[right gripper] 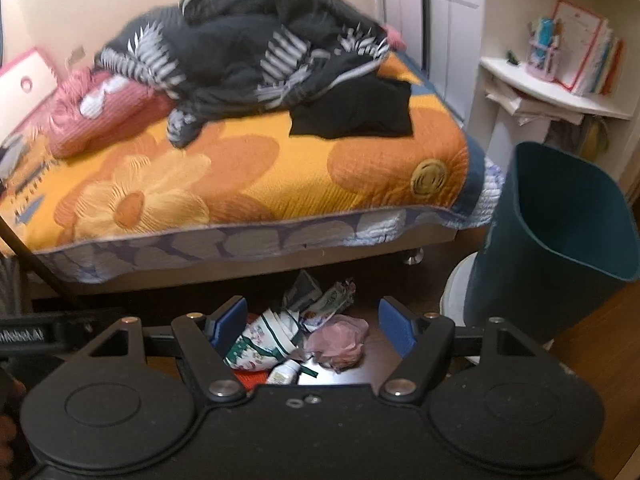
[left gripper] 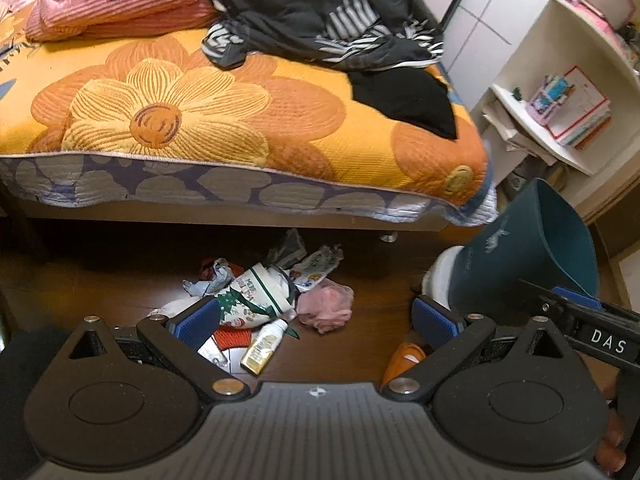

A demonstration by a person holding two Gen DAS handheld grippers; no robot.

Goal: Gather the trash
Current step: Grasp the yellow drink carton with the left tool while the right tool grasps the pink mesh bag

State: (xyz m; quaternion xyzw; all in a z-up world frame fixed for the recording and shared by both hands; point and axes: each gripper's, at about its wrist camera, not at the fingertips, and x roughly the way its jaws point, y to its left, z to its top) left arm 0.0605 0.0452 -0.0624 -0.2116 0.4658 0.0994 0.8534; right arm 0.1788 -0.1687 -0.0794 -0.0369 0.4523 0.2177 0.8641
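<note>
A heap of trash lies on the dark wood floor in front of the bed: a white and green printed wrapper (left gripper: 256,292) (right gripper: 264,340), a crumpled pink bag (left gripper: 326,304) (right gripper: 338,340), a small yellow-labelled bottle (left gripper: 264,346) (right gripper: 285,372) and other wrappers. A dark teal bin (left gripper: 528,248) (right gripper: 556,240) stands to the right. My left gripper (left gripper: 316,320) is open and empty above the heap. My right gripper (right gripper: 314,326) is open and empty, also above the heap.
A bed (left gripper: 224,120) (right gripper: 240,168) with an orange flowered cover and dark clothes fills the back. A white corner shelf (left gripper: 560,120) (right gripper: 560,92) with books stands at the right. An orange object (left gripper: 404,360) lies on the floor near the bin.
</note>
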